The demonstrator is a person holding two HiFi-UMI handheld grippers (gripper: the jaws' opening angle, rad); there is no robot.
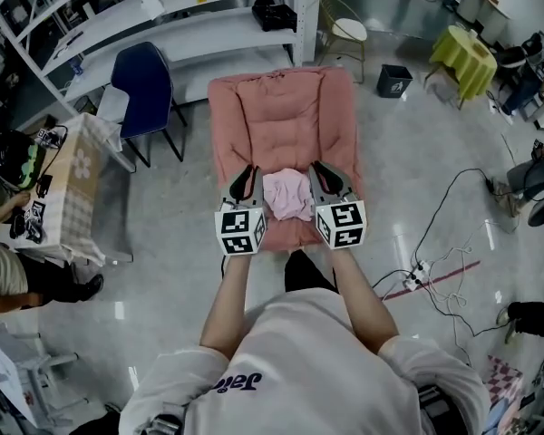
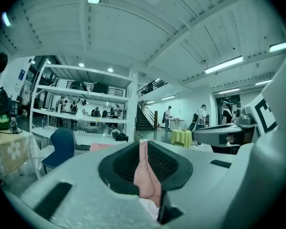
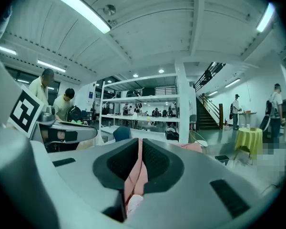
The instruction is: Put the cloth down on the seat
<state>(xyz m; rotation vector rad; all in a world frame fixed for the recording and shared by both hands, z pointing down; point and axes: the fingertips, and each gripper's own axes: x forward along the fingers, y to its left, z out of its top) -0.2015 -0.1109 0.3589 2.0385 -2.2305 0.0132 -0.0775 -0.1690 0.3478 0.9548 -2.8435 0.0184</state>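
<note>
A pale pink cloth [image 1: 287,195] hangs bunched between my two grippers, over the front part of a pink padded seat [image 1: 281,116]. In the head view my left gripper [image 1: 246,182] holds the cloth's left edge and my right gripper [image 1: 324,178] holds its right edge. The left gripper view has pink fabric [image 2: 146,175] pinched between the dark pads of the left gripper [image 2: 144,163]. In the right gripper view a fold of the cloth [image 3: 134,180] is likewise pressed in the right gripper [image 3: 136,168]. The part of the seat under the cloth is hidden.
A blue chair [image 1: 145,84] stands left of the seat, with white shelving [image 1: 208,16] behind it. A table with a patterned cover [image 1: 72,184] is at the far left. A wire chair [image 1: 344,34], a black bin [image 1: 394,80] and floor cables [image 1: 426,270] lie to the right.
</note>
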